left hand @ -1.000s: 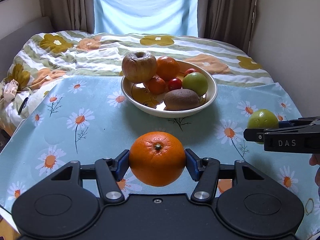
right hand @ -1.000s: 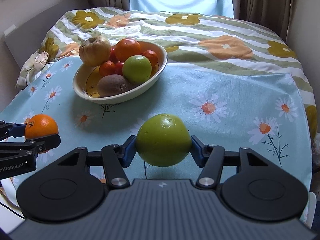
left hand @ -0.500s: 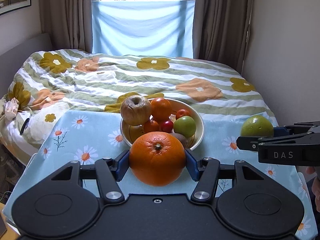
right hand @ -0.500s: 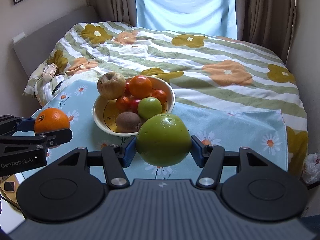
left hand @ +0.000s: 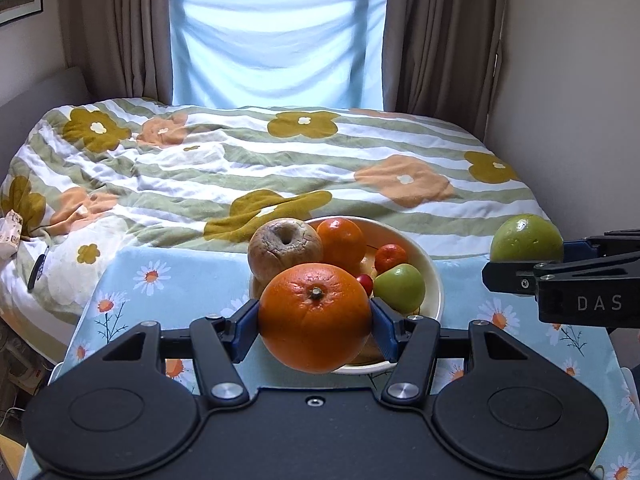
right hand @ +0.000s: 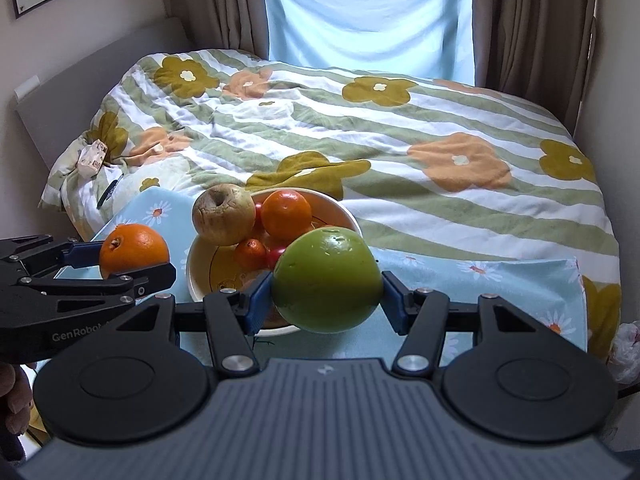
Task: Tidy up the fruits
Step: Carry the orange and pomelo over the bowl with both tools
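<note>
My left gripper (left hand: 315, 320) is shut on a large orange (left hand: 315, 317), held in the air above the near side of the cream fruit bowl (left hand: 434, 280). My right gripper (right hand: 326, 294) is shut on a big green fruit (right hand: 327, 280), also lifted. The bowl (right hand: 200, 276) holds a wrinkled brown apple (left hand: 284, 246), an orange (left hand: 341, 242), a green apple (left hand: 400, 288), small red fruits and a mandarin (left hand: 391, 258). The left wrist view shows the green fruit (left hand: 526, 238) at right in the other gripper; the right wrist view shows the orange (right hand: 134, 250) at left.
The bowl stands on a light-blue daisy cloth (left hand: 160, 280) over a small table. Behind it lies a bed with a striped flower quilt (left hand: 280, 160). Curtains and a window (left hand: 276, 40) are at the back, with walls close on both sides. A hand (right hand: 16, 396) shows at lower left.
Both grippers rose and drew back with their fruits. The bowl now looks smaller and lower, partly hidden behind the held fruits, and more of the bed and window shows.
</note>
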The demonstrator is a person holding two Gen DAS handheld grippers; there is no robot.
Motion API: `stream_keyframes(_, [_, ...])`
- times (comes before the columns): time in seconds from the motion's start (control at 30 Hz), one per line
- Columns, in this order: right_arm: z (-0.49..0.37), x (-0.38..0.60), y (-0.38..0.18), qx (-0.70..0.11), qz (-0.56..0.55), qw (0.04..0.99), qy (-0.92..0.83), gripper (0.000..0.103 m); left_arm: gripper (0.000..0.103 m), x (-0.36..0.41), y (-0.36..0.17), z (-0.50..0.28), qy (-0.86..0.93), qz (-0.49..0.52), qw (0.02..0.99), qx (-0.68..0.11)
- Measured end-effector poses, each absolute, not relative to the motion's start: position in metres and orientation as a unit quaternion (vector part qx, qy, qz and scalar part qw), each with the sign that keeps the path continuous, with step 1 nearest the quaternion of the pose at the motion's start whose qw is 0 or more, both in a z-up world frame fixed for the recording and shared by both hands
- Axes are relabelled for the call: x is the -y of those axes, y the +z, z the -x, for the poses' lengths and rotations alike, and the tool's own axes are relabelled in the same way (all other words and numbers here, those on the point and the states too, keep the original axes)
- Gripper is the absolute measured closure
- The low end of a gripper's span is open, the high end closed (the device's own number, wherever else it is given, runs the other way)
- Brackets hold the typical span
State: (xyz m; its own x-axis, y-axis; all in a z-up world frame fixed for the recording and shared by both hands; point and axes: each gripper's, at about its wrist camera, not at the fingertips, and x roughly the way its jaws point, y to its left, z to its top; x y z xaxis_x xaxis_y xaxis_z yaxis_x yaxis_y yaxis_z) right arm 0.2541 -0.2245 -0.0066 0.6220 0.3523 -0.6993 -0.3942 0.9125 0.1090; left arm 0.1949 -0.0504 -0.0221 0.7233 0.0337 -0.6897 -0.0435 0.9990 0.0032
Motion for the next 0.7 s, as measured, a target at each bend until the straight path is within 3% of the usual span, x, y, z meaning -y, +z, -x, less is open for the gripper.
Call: stream_keyframes(0.7, [-0.305, 0.195, -0.035, -0.418, 0.025, 0.89, 0.182, 0.031, 0.041, 0.031, -0.078, -0.258, -0.008, -0.002, 0.899, -0.437])
